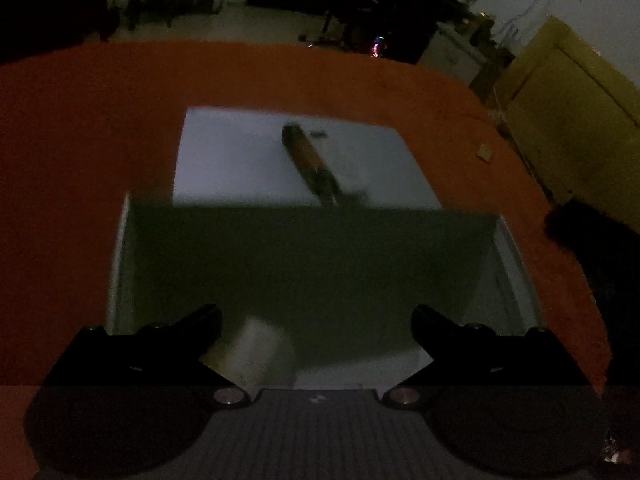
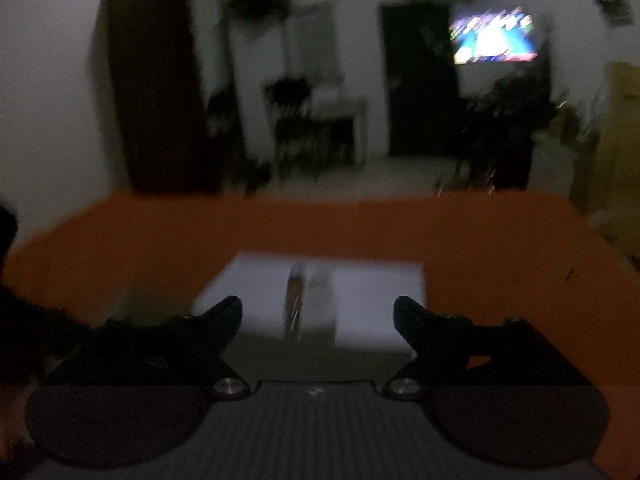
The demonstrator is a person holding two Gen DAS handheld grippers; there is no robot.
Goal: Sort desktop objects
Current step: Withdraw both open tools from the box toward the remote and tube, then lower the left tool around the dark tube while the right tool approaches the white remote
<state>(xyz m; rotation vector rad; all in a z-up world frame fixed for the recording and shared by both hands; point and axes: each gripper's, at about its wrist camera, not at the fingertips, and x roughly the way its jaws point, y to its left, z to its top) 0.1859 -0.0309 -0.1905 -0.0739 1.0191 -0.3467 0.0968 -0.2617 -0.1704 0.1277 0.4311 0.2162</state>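
Observation:
The scene is dim. A white sheet (image 1: 240, 160) lies on the orange table (image 1: 80, 140). On it lies a dark brownish cylinder (image 1: 310, 162), slanting. Nearer me stands a dull green box (image 1: 312, 272) with white rims; a pale roll-like object (image 1: 260, 354) sits at its near left. My left gripper (image 1: 316, 322) is open above the box, empty, its left finger beside the pale object. In the blurred right wrist view my right gripper (image 2: 318, 316) is open and empty, hovering near the white sheet (image 2: 376, 300), with the cylinder (image 2: 294, 300) between and beyond its fingers.
A small tan piece (image 1: 485, 153) lies on the table at the right. A yellow cabinet (image 1: 572, 120) stands beyond the table's right edge. Dark furniture and a lit screen (image 2: 494, 36) fill the room behind. A dark shape (image 1: 592, 264) sits at the right.

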